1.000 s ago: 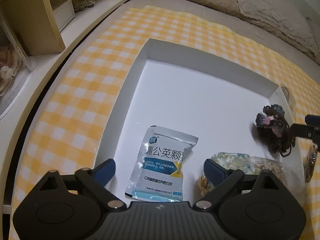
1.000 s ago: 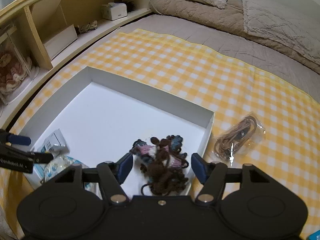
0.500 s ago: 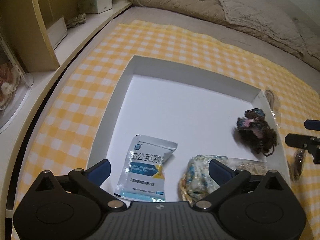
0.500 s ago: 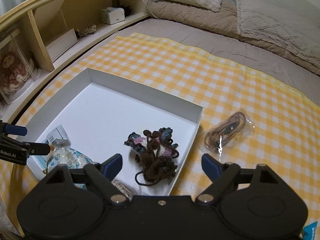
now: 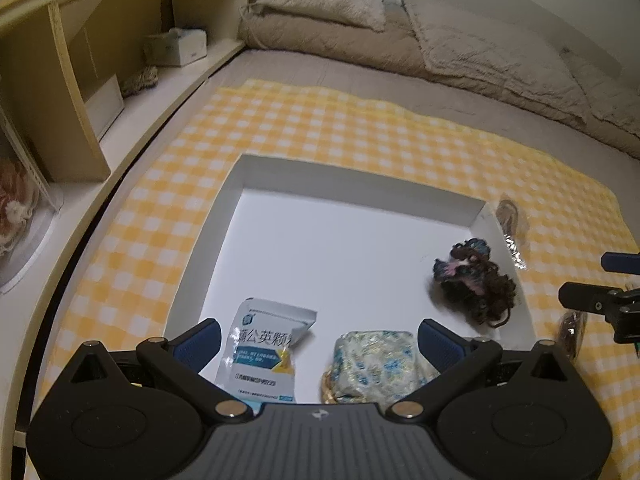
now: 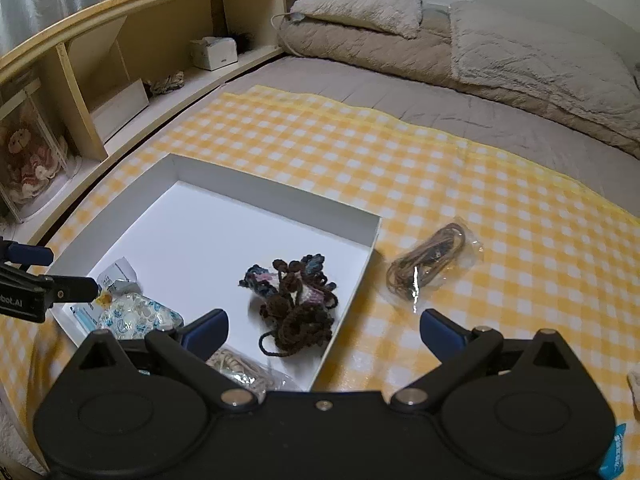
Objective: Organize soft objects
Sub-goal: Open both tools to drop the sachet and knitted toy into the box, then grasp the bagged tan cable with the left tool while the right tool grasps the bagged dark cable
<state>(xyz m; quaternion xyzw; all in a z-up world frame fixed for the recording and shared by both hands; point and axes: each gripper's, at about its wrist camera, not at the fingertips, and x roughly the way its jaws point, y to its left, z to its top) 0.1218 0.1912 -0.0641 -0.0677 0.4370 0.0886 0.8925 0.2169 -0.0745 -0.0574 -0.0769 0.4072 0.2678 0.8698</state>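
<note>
checkered bedspread under white tray (image 6: pixel 362 216), yarn bundle (image 6: pixel 294 304) inside; left gripper (image 5: pixel 318 338) wide, right gripper (image 6: pixel 324 328) opening, both empty

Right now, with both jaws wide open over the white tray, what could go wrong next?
The brown yarn bundle lies close to the white tray's right wall, with a loose strand trailing; a passing jaw might snag it and drag it out. The clear bag of brown cord still lies outside on the checked cloth; its slippery film may slide from the right gripper, whose jaws are opening.
</note>
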